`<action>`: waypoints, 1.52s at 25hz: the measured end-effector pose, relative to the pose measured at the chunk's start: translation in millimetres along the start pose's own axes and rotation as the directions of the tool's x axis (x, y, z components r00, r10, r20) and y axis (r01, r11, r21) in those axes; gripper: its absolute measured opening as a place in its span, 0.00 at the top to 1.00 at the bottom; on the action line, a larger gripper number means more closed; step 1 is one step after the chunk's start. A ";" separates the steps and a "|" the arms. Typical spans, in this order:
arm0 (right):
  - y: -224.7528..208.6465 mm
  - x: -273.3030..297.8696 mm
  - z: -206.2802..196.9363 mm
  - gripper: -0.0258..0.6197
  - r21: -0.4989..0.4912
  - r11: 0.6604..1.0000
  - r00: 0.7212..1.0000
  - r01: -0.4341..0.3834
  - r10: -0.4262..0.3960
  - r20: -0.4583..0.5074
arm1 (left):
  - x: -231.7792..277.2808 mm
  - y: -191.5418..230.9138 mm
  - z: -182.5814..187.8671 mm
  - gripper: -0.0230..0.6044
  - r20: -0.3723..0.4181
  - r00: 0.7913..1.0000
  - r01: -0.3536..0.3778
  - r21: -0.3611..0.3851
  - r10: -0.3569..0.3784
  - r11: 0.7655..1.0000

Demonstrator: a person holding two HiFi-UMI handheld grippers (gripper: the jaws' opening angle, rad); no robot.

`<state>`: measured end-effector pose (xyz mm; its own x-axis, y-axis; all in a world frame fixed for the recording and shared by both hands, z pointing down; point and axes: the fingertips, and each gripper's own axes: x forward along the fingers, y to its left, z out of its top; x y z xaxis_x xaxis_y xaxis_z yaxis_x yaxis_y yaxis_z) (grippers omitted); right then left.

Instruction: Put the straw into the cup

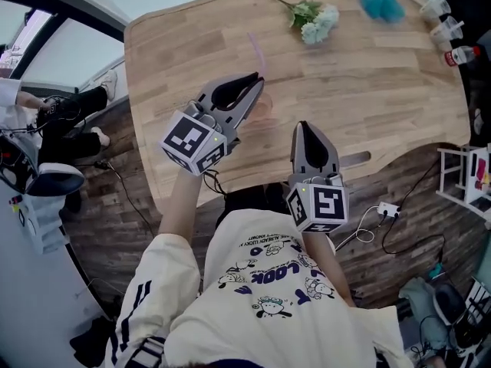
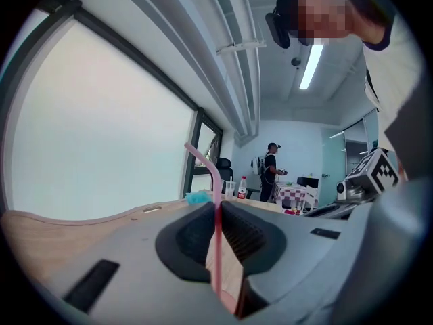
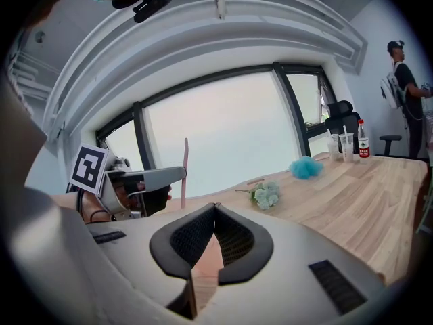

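Note:
A thin pink straw (image 1: 255, 52) with a bent top stands upright in my left gripper (image 1: 257, 83), which is shut on its lower part above the wooden table (image 1: 368, 90). In the left gripper view the straw (image 2: 215, 181) rises between the closed pads of the left gripper (image 2: 218, 205). My right gripper (image 1: 304, 126) hovers just to the right near the table's front edge, shut, with nothing between its jaws (image 3: 214, 206). From there the left gripper (image 3: 177, 175) and straw (image 3: 185, 171) show at left. Two clear cups (image 1: 441, 18) stand at the far right corner.
A small flower bunch (image 1: 314, 20) and a teal fluffy ball (image 1: 381, 0) lie at the table's far side. A bottle (image 1: 462, 54) lies next to the cups. A person (image 2: 270, 171) stands in the background, another sits at the left (image 1: 69, 121). A white rack (image 1: 468, 175) stands right of the table.

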<state>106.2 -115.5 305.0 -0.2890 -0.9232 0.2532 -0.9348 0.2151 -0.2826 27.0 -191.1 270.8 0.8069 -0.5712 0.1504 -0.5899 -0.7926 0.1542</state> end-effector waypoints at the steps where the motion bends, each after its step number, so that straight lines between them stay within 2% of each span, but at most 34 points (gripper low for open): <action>1: -0.6 -0.5 0.0 0.96 -0.001 1.000 1.000 0.000 0.000 0.000 | 1.3 0.1 -3.9 0.86 0.003 1.000 -0.004 -0.006 0.005 1.000; 8: 0.1 -2.6 -9.5 0.96 -0.006 1.000 1.000 -0.006 0.006 -0.025 | 1.0 11.7 -25.2 0.86 0.030 0.995 -0.089 -0.044 0.091 0.995; 16: 5.3 -2.5 -20.1 0.96 -0.009 1.000 0.998 -0.019 0.018 -0.056 | 1.8 22.8 -47.1 0.86 0.050 0.988 -0.142 -0.093 0.147 0.985; 21: 9.1 -1.2 -31.7 0.96 -0.011 0.999 0.995 -0.031 0.030 -0.097 | 0.9 21.8 -63.1 0.85 0.012 0.988 -0.152 -0.076 0.153 0.985; 23: 11.6 -0.7 -35.8 0.96 -0.013 0.999 0.994 -0.037 0.036 -0.108 | -0.4 22.0 -63.8 0.82 0.019 0.988 -0.154 -0.079 0.156 0.985; 32: 12.9 1.4 -43.5 0.96 -0.022 0.999 0.990 -0.044 0.041 -0.132 | -9.5 31.4 -64.8 0.82 0.041 0.981 -0.184 -0.118 0.190 0.976; 38: 19.2 4.5 -38.8 0.96 -0.032 0.998 0.992 -0.053 0.049 -0.113 | -23.1 31.1 -59.3 0.82 0.046 0.978 -0.199 -0.107 0.205 0.974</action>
<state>79.0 -103.1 336.7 -0.3560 -0.8696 0.3420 -0.9242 0.2737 -0.2663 -11.8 -189.8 330.0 0.6695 -0.7307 0.1335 -0.7385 -0.6357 0.2248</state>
